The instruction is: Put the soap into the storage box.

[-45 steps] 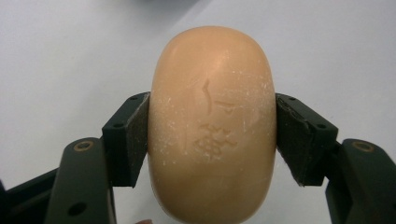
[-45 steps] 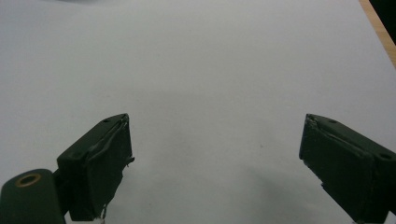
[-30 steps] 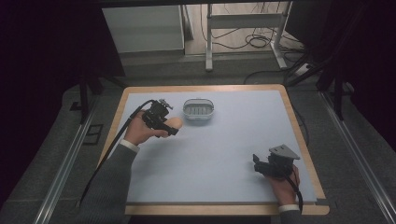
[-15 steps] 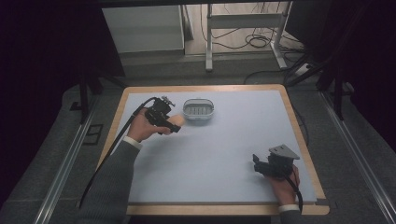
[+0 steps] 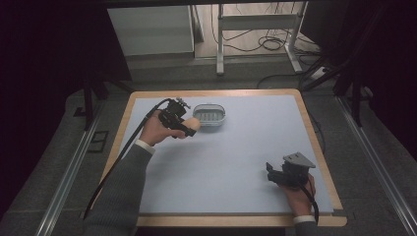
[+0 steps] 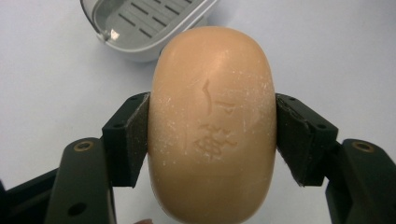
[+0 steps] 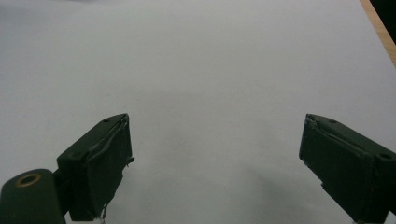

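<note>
Peach-tan soap: a smooth oval bar (image 6: 211,126) with a stamped mark on its face and faint white scuffs, clamped across its narrow width, its rounded ends free in front of and behind the pads.
Where it is: carried in the air just beside the near-left rim of the grey soap dish (image 5: 210,115), over the pale blue table (image 5: 236,162); it is not yet in the dish.
Left gripper (image 6: 212,133): closed on the soap, both black pads pressed flat against the bar's long sides.
Right gripper (image 7: 215,158): jaws wide apart with nothing between them, resting low at the near right of the table, well apart from the soap.
Weight: probably light for its bulk, easy for one gripper.
Stiffness: hard and rigid; the pads leave no visible dent.
Slip: likely slick and curved, so it could squirt forward if squeezed near an end.
Fragility: low; a drop would scuff or chip it at most.
Best hold: the mid-length flanks, as now.
Dish: slotted floor, shallow wall, light enough to skid if bumped.
</note>
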The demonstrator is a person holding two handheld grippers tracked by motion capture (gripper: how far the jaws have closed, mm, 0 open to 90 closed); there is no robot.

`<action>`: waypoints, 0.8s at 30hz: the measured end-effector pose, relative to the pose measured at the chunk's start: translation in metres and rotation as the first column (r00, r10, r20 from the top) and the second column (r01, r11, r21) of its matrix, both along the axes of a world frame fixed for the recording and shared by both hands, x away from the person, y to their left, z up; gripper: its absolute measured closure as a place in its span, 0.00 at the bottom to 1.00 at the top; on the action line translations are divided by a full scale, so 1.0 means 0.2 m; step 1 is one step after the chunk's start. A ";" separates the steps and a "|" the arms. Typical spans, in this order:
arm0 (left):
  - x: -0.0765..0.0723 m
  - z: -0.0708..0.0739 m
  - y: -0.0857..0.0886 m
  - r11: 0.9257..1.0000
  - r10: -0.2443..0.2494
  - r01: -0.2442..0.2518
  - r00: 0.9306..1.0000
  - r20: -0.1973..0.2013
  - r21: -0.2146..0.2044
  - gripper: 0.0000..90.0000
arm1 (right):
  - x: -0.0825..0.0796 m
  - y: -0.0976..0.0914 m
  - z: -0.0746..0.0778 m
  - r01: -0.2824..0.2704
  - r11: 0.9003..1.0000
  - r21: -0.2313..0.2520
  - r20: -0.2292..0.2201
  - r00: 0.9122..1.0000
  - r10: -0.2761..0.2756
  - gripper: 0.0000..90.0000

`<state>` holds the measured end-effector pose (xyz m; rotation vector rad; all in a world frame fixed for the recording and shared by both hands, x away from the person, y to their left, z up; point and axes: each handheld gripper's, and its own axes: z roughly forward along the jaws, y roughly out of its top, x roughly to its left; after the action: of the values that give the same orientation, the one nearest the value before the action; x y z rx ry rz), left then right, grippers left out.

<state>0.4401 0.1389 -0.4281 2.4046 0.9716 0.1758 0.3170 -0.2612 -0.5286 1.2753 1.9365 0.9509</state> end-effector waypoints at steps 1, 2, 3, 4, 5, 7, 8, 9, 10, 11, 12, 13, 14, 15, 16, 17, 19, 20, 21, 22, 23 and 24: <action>0.00 0.00 0.00 1.000 0.000 0.000 1.000 -0.001 -0.007 0.36 | 0.00 0.00 0.00 0.000 1.000 0.000 0.000 1.000 0.000 0.11; 0.01 0.01 -0.01 1.000 0.001 -0.001 1.000 0.002 -0.009 0.36 | 0.00 0.00 0.00 -0.001 1.000 0.002 -0.001 1.000 0.001 0.11; 0.01 0.01 -0.01 1.000 0.001 -0.001 1.000 0.002 -0.009 0.36 | 0.00 0.00 0.00 -0.001 1.000 0.002 -0.001 1.000 0.001 0.11; 0.01 0.01 -0.01 1.000 -0.001 0.001 1.000 0.002 -0.011 0.36 | 0.00 0.00 0.00 0.000 1.000 0.000 -0.001 1.000 0.000 0.11; 0.02 0.01 -0.02 1.000 -0.002 0.002 1.000 0.003 -0.013 0.36 | 0.00 0.00 0.00 0.000 1.000 0.000 -0.001 1.000 0.000 0.11; 0.02 0.01 -0.02 1.000 -0.003 0.003 1.000 0.003 -0.006 0.36 | 0.00 0.00 0.00 0.000 1.000 0.000 -0.001 1.000 0.000 0.11; 0.03 0.01 -0.03 1.000 -0.005 0.005 1.000 0.004 -0.003 0.36 | 0.00 0.00 0.00 0.000 1.000 0.000 -0.001 1.000 0.000 0.11; 0.03 0.01 -0.03 1.000 -0.004 0.004 1.000 0.004 -0.003 0.36 | 0.00 0.00 0.00 -0.001 1.000 0.002 -0.001 1.000 0.001 0.11; 0.04 0.02 -0.03 1.000 -0.004 0.004 1.000 0.005 -0.003 0.36 | 0.00 0.00 0.00 -0.001 1.000 0.002 -0.001 1.000 0.001 0.11; 0.04 0.02 -0.04 1.000 -0.003 0.003 1.000 0.006 -0.002 0.36 | 0.00 0.00 0.00 -0.001 1.000 0.002 -0.001 1.000 0.001 0.11; 0.04 0.02 -0.04 1.000 -0.003 0.003 1.000 0.008 -0.005 0.36 | 0.00 0.00 0.00 -0.001 1.000 0.002 0.000 1.000 0.001 0.11; 0.05 0.02 -0.04 1.000 0.000 0.001 1.000 0.006 -0.010 0.36 | 0.00 0.00 0.00 -0.001 1.000 0.002 0.000 1.000 0.001 0.11; 0.05 0.03 -0.04 1.000 -0.002 0.002 1.000 0.007 -0.005 0.36 | 0.00 0.00 0.00 -0.001 1.000 0.002 -0.001 1.000 0.001 0.11; 0.06 0.03 -0.04 1.000 -0.001 0.001 1.000 0.010 0.002 0.36 | 0.00 0.00 0.00 -0.001 1.000 0.002 -0.001 1.000 0.001 0.11; 0.06 0.03 -0.04 1.000 -0.003 0.003 1.000 0.013 0.002 0.36 | 0.00 0.00 0.00 -0.001 1.000 0.000 -0.002 1.000 0.001 0.11; 0.06 0.03 -0.04 1.000 -0.003 0.003 1.000 0.011 -0.005 0.36 | 0.00 0.00 0.00 0.000 1.000 -0.001 -0.002 1.000 0.000 0.11; 0.07 0.04 -0.04 1.000 -0.009 0.009 1.000 0.011 -0.005 0.36 | 0.00 0.00 0.00 -0.001 1.000 -0.002 -0.002 1.000 0.001 0.11; 0.07 0.04 -0.05 1.000 -0.005 0.005 1.000 0.012 -0.001 0.36 | 0.00 0.00 0.00 -0.001 1.000 -0.002 -0.001 1.000 0.001 0.11; 0.07 0.04 -0.05 1.000 -0.008 0.008 1.000 0.013 0.004 0.36 | 0.00 0.00 0.00 0.000 1.000 -0.002 -0.001 1.000 0.000 0.11; 0.08 0.04 -0.06 1.000 -0.006 0.006 1.000 0.014 0.004 0.36 | 0.00 0.00 0.00 0.000 1.000 -0.002 -0.001 1.000 0.000 0.11; 0.08 0.04 -0.06 1.000 -0.008 0.008 1.000 0.012 0.004 0.36 | 0.00 0.00 0.00 0.000 1.000 -0.001 -0.001 1.000 0.000 0.11; 0.09 0.04 -0.06 1.000 -0.012 0.012 1.000 0.014 0.010 0.36 | 0.00 0.00 0.00 0.000 1.000 -0.001 -0.001 1.000 0.000 0.11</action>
<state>0.4582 0.1270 -0.4194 2.4143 0.9518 0.1939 0.3170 -0.2611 -0.5286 1.2755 1.9374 0.9494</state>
